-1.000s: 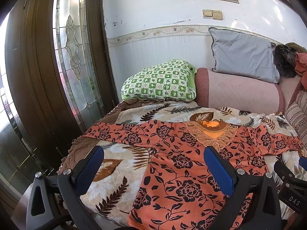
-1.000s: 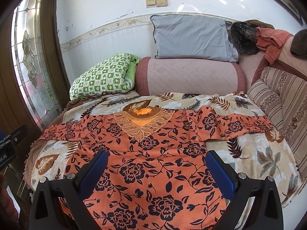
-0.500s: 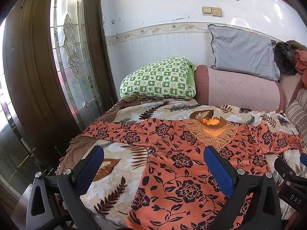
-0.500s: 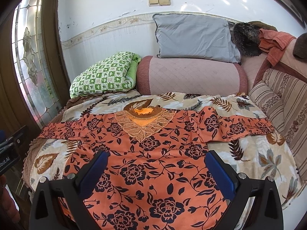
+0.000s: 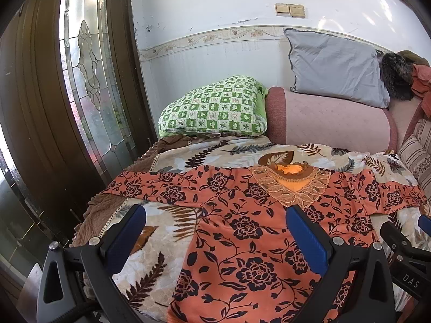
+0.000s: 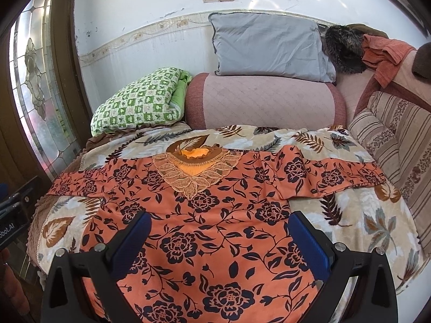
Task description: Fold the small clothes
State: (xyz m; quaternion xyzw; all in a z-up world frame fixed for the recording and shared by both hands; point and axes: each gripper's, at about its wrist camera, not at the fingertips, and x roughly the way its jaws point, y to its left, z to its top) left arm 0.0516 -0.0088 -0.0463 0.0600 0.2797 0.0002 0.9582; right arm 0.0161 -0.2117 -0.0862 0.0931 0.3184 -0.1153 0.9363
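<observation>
An orange dress with black flowers [image 5: 242, 228] lies spread flat on the leaf-print blanket [image 5: 167, 223], sleeves out to both sides, lace collar [image 5: 292, 185] toward the far end. It also shows in the right wrist view [image 6: 210, 215], with its collar [image 6: 194, 169]. My left gripper [image 5: 215, 215] is open and empty, above the dress's near left part. My right gripper [image 6: 219, 219] is open and empty, above the dress's near middle. The dress's near hem is hidden behind the grippers.
A green checked pillow [image 5: 212, 110], a pink bolster [image 5: 328, 118] and a grey pillow [image 5: 334, 64] lie at the far end. Striped cushions [image 6: 396, 140] line the right side. A wood and glass door [image 5: 89, 80] stands left. The right gripper's body [image 5: 404, 255] shows at the left view's right edge.
Both grippers have drawn back and risen slightly, so the dress sits a little lower and farther in both views. The jaws have stayed open and the dress has not moved.
</observation>
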